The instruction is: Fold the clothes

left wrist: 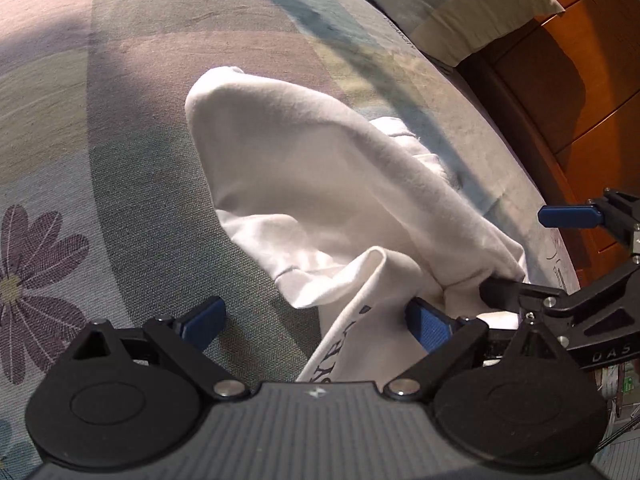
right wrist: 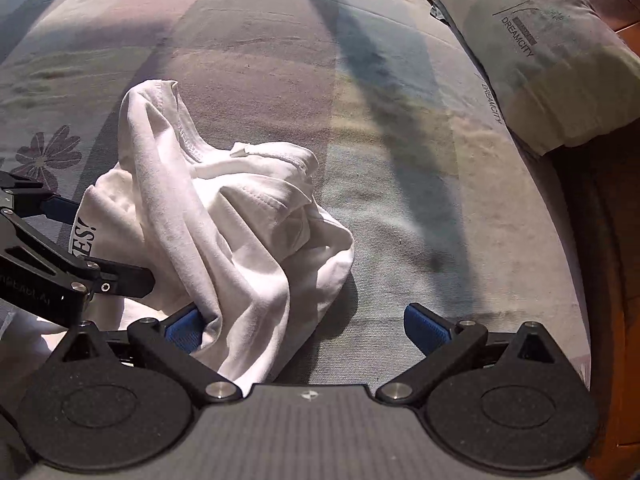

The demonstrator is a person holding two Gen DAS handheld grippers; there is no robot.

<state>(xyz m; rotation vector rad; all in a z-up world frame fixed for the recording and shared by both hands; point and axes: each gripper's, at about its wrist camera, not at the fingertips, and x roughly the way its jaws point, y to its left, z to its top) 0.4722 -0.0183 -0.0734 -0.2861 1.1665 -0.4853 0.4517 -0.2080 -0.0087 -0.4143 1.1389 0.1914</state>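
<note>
White T-shirt lies crumpled near the bed's pillow-side edge, no fold yet made. Left gripper and right gripper both spread wide, fabric between their fingers, nothing clamped.

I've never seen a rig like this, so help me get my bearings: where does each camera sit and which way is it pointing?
Left wrist view: sits on the left gripper, looking forward over the white shirt on the bed; the right gripper intrudes at right.
Right wrist view: sits on the right gripper, facing the same shirt; the left gripper enters at left.
Shared: shirt, bed, pillow.
</note>
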